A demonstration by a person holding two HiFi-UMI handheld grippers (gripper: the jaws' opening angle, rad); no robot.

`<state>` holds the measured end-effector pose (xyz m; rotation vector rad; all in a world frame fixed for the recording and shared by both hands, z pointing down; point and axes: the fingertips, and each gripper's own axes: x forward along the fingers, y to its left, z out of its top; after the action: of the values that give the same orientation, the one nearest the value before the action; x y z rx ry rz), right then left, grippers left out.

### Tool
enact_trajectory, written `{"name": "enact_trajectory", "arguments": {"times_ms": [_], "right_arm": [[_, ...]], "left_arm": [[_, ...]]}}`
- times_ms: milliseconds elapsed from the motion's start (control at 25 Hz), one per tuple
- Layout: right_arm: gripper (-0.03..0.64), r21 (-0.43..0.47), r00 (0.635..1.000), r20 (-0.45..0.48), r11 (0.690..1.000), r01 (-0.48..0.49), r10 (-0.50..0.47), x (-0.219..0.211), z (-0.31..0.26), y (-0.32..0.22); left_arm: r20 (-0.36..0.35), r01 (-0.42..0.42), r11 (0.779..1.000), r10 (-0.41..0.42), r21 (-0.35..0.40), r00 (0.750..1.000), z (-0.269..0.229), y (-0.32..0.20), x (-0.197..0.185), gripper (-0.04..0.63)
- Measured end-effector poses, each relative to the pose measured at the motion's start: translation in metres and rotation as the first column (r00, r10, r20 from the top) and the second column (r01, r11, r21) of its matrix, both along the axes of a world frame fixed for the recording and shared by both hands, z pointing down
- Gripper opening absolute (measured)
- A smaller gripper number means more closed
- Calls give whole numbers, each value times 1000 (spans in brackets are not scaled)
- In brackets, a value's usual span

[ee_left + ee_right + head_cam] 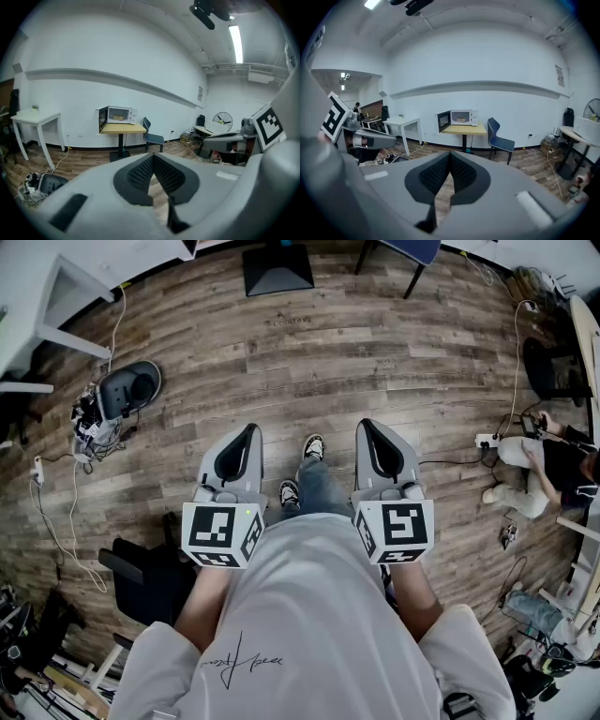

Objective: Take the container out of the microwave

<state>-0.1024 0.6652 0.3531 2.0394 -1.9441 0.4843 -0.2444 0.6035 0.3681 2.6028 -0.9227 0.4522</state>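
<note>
Held side by side in the head view, the left gripper [249,432] and the right gripper [368,430] pointed forward and somewhat down over a wooden floor [309,343], the wearer's shoes [313,447] between them. A seated person [544,465] was at the far right.

Left gripper view: its jaws were closed tip to tip, with nothing between them. Far across the room a microwave [117,115] stood on a yellow-topped table [123,128] against the white wall, its door [103,121] swung open to the left. A tan shape inside looked like the container [118,117], too small to make out further. A blue chair [152,136] stood just right of the table, and a white table [35,117] stood well to the left.

Right gripper view: these jaws were likewise pressed together and held nothing. The microwave [461,117] was again far off, door open, with the container [461,119] inside, well apart from both grippers.
</note>
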Motion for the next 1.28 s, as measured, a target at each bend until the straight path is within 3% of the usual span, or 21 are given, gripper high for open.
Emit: {"name": "enact_trajectory", "arguments": {"times_ms": [320, 560, 800, 960, 1080, 1280], "right_arm": [[-2, -16, 999, 26, 1000, 26, -26, -56, -1, 50], [0, 28, 997, 70, 999, 37, -39, -59, -5, 32], [9, 105, 993, 56, 990, 97, -103, -43, -15, -22], [10, 143, 982, 130, 982, 120, -139, -17, -22, -62], [11, 140, 969, 193, 982, 127, -153, 8, -25, -96], [9, 102, 964, 217, 986, 136, -155, 52, -21, -153]], "left_arm": [[-32, 6, 1000, -5, 18, 999, -8, 51, -49, -9], [-30, 20, 1000, -20, 21, 999, -10, 43, -53, -8], [-21, 18, 999, -17, 34, 1000, -9, -4, -27, -8], [-24, 22, 999, -21, 44, 999, -17, -45, 3, -8], [-24, 21, 998, -20, 52, 1000, -24, -83, 29, -8], [-27, 14, 999, -13, 44, 1000, -27, -142, 77, -8]]}}
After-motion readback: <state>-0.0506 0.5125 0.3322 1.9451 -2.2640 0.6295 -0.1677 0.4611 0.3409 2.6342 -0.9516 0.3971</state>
